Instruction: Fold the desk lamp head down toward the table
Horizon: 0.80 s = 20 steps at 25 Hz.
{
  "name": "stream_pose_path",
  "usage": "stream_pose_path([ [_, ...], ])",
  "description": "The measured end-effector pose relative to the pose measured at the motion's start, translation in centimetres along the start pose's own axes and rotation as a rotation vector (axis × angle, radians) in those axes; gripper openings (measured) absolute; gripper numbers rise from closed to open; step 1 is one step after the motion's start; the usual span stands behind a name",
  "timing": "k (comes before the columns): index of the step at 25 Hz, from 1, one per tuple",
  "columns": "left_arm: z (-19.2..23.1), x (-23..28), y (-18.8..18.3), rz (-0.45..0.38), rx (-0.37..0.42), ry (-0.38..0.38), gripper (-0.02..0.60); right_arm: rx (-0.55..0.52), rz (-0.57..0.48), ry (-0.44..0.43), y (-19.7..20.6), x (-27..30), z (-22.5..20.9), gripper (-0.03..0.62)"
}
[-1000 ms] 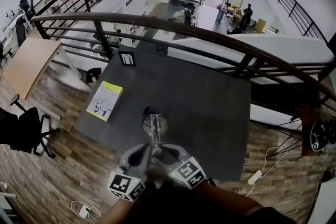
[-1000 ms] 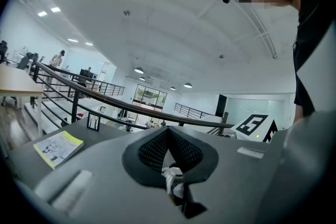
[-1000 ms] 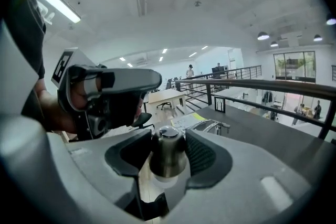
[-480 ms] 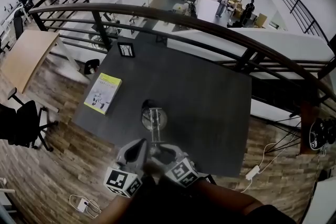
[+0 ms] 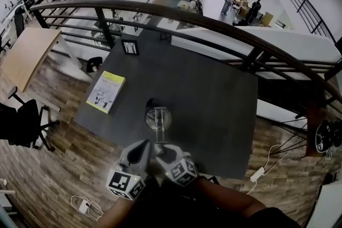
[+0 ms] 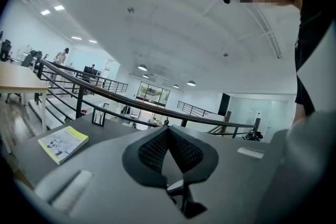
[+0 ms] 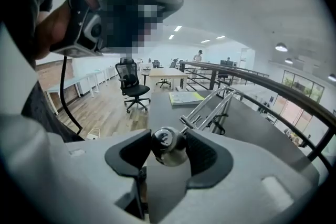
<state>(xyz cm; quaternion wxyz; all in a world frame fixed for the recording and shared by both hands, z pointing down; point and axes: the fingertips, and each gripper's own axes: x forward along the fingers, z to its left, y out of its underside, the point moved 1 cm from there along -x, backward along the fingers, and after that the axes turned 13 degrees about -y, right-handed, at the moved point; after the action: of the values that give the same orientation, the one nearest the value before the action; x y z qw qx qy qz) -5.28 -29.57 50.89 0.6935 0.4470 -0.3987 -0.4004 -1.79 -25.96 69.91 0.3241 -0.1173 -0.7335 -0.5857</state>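
Observation:
The desk lamp stands on the dark table (image 5: 214, 99): a round chrome base (image 5: 158, 118) and twin chrome arms (image 7: 210, 107) that lean back toward me. Its chrome lamp head (image 7: 167, 145) sits between my right gripper's black pads, which press it from both sides. My right gripper (image 5: 163, 151) hangs over the table's near edge, tilted downward. Beside it on the left, my left gripper (image 5: 140, 151) is level, its pads (image 6: 152, 149) meeting at the tip with nothing between them. In the head view the lamp head is hidden by the grippers.
A yellow-green booklet (image 5: 106, 92) lies at the table's left edge and a small picture frame (image 5: 129, 47) stands at the far left corner. A dark railing (image 5: 214, 24) runs behind the table. An office chair (image 5: 21, 125) and floor cables (image 5: 85, 205) are at left.
My right gripper has sunk with the lamp head in its jaws and rolled a little, so the lamp arms look shorter from above. The left gripper has hardly moved.

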Motion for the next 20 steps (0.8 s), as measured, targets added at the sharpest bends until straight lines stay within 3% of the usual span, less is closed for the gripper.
stream_pose_path([
  [20,1.4,-0.9,0.3,0.002,-0.002,-0.031,0.000,-0.066,0.084,0.066,3.4,4.0,-2.1,0.204],
])
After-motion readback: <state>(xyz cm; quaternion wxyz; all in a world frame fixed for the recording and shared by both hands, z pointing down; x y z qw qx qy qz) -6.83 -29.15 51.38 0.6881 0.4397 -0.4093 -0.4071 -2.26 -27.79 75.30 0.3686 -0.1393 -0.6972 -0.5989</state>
